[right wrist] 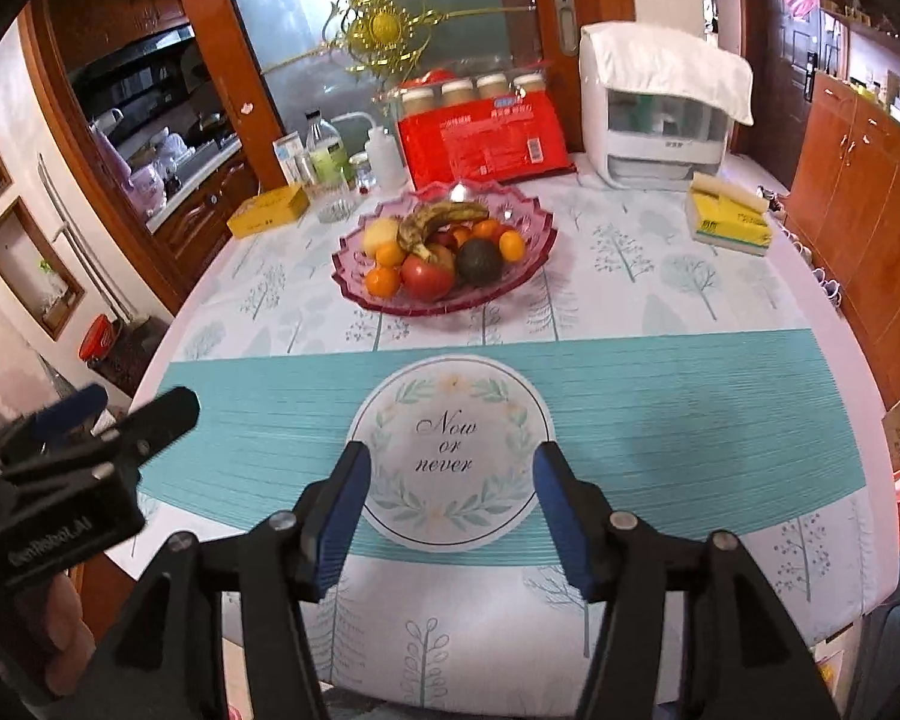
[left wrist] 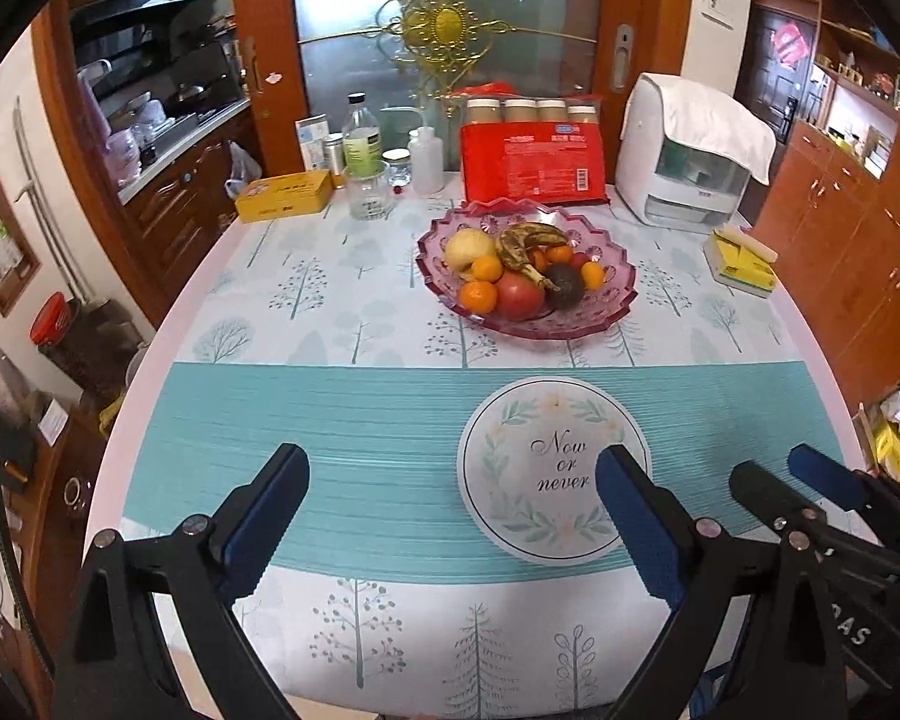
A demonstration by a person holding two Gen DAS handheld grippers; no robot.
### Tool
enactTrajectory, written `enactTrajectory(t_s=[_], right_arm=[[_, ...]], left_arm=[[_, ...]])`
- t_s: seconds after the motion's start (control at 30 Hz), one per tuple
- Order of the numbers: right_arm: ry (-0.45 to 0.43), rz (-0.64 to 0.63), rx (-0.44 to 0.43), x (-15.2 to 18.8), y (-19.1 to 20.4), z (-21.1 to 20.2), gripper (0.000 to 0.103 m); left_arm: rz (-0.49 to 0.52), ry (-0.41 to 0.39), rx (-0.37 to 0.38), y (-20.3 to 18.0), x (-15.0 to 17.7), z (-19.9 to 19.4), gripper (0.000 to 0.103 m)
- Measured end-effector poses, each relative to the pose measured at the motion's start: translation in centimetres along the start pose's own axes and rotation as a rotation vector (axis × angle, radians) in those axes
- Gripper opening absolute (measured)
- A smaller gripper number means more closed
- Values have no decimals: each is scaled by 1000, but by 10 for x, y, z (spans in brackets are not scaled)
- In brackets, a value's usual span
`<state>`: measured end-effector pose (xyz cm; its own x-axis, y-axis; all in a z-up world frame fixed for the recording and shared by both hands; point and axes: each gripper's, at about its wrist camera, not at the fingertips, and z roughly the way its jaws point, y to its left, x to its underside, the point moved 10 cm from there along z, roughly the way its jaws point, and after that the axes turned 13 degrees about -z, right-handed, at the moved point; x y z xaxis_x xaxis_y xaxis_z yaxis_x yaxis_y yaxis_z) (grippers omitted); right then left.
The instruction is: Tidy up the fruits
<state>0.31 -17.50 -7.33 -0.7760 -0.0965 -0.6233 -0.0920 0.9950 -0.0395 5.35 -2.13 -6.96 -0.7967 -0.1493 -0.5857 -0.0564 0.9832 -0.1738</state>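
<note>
On the table (left wrist: 342,324), toward its far half, a pink glass bowl (left wrist: 615,300) is set on a tree-print cloth. Held in the bowl: a spotted banana (left wrist: 525,243), a red apple (left wrist: 519,295), a dark avocado (left wrist: 564,287), a pale yellow fruit (left wrist: 469,246) and several oranges (left wrist: 479,297). All fruit visible is lying inside the bowl.

Near edge: a teal band with a round "Now or never" emblem (left wrist: 540,468) is printed across the cloth.

Left gripper (left wrist: 450,480): held above the near edge; jaws are spread wide, nothing between them. Its blue pads (left wrist: 270,516) are clear of the cloth.

Right gripper (right wrist: 447,468): held just beside the left one, over the emblem; jaws are parted and empty, narrower than the left pair.

Behind the bowl: a red packet (left wrist: 534,159) with jars, a white appliance (left wrist: 684,180) draped with a towel, a yellow tin (left wrist: 285,195), a bottle (left wrist: 361,138) and a glass (left wrist: 369,189) are ranged along the far edge. A yellow tissue pack (left wrist: 741,264) is placed right of the bowl, well apart from it.
</note>
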Motion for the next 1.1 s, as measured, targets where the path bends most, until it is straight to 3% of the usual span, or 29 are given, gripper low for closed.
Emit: enactTrajectory(t_s=[0.4, 1.1], right_arm=[[-34, -54, 3, -13, 16, -11, 65], [-14, -17, -10, -9, 11, -6, 65]], left_arm=[[-28, 13, 1, 8, 3, -1, 96], [-10, 17, -8, 2, 4, 2, 96]])
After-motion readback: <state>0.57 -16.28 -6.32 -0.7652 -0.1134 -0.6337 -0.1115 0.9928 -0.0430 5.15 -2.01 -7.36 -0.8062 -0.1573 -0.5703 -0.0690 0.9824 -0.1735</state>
